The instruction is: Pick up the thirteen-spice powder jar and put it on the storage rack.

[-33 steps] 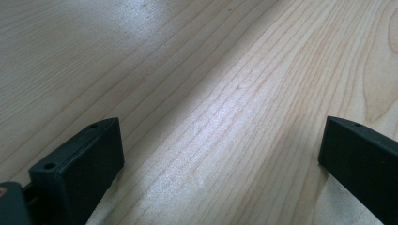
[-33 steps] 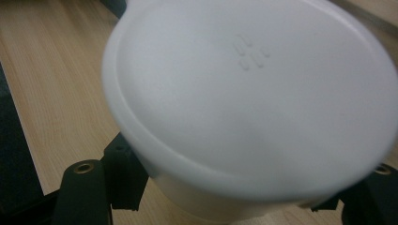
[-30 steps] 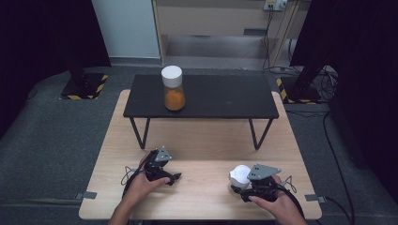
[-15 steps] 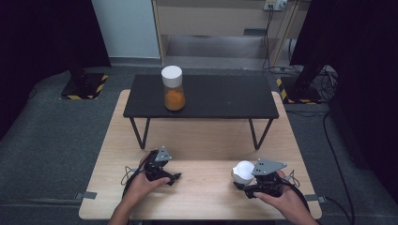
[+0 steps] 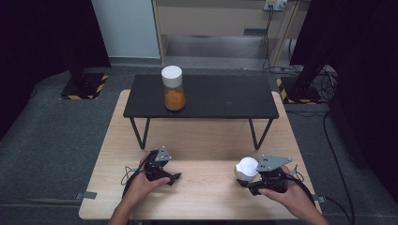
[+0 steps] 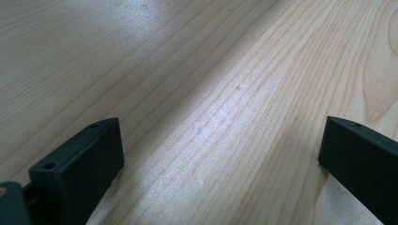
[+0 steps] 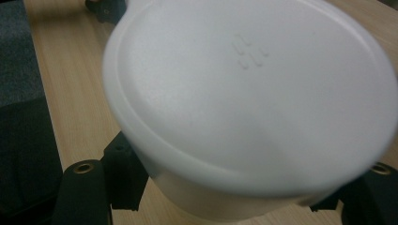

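Observation:
A white round cap [image 5: 247,168] is held over the wooden table [image 5: 206,140] at the front right, with my right gripper [image 5: 244,180] shut on its lower rim. In the right gripper view the cap [image 7: 244,93] is close and tilted, and a black jaw presses on each side of it. My left gripper [image 5: 174,178] rests low at the front left; its jaws stand open [image 6: 220,159] over bare wood with nothing between them. A glass jar [image 5: 173,91] with orange contents and a white lid stands upright on the left part of the black side table [image 5: 225,98].
The black side table stands on thin legs across the far half of the wooden table. Grey carpet surrounds the table. Cables trail from both grippers, and more lie on the floor at the right [image 5: 328,140].
My right gripper has shifted slightly to the right and away with the white cap. The left gripper has stayed in place.

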Motion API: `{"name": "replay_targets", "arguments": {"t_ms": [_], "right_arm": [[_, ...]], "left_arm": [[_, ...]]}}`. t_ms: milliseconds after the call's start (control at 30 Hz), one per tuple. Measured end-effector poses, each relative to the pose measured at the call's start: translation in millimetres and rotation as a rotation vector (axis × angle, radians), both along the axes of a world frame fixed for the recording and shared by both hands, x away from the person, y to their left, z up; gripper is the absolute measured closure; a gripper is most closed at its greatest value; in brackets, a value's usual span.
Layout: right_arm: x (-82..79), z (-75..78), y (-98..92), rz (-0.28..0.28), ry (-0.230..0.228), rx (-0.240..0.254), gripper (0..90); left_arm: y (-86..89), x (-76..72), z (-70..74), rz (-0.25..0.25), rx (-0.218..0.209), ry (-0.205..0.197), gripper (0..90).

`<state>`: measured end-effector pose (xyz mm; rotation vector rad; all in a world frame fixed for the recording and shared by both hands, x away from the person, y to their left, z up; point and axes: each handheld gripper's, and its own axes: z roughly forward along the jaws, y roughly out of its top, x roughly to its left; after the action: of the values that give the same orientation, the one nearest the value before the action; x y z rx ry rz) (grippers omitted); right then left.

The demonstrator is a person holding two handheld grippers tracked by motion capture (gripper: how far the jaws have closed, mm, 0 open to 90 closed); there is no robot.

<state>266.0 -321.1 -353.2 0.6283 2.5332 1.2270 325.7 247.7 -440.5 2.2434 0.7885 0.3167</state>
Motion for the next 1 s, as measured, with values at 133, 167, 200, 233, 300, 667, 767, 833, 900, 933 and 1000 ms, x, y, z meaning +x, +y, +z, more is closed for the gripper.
{"name": "replay_targets", "arguments": {"t_ms": [133,167,200,233,300,667,767,833,900,933,1000], "right_arm": [[1.6,3.1,-3.0,0.011,0.002,0.013,31.4],[1.9,4.6,-3.2,0.012,0.002,0.011,31.4],[2.2,6.1,-3.5,0.015,0.0,0.009,31.4],[2.8,7.9,-4.1,0.018,-0.001,0.008,31.4],[3.9,10.7,-5.4,0.02,-0.002,0.01,31.4],[10.9,25.4,-8.3,0.043,0.003,0.009,31.4],[13.1,30.9,-8.7,0.048,0.009,0.016,31.4],[14.6,34.6,-8.5,0.054,0.012,0.019,31.4],[16.5,39.7,-7.5,0.06,0.01,0.017,31.4],[16.9,40.8,-7.2,0.062,0.009,0.017,31.4],[18.3,45.5,-5.9,0.065,0.008,0.011,31.4]], "left_arm": [[0.0,0.0,0.0,0.0,0.0,0.0,0.0],[0.0,-0.1,0.0,0.0,0.0,0.0,0.0],[0.0,0.0,0.0,0.0,0.0,0.0,0.0],[0.0,0.0,0.0,0.0,0.0,0.0,0.0],[0.0,0.0,0.0,0.0,0.0,0.0,0.0],[0.0,0.0,0.0,0.0,0.0,0.0,0.0],[0.0,0.0,0.0,0.0,0.0,0.0,0.0],[0.0,0.0,0.0,0.0,0.0,0.0,0.0],[0.0,0.0,0.0,0.0,0.0,0.0,0.0],[0.0,0.0,0.0,0.0,0.0,0.0,0.0],[0.0,0.0,0.0,0.0,0.0,0.0,0.0]]}}
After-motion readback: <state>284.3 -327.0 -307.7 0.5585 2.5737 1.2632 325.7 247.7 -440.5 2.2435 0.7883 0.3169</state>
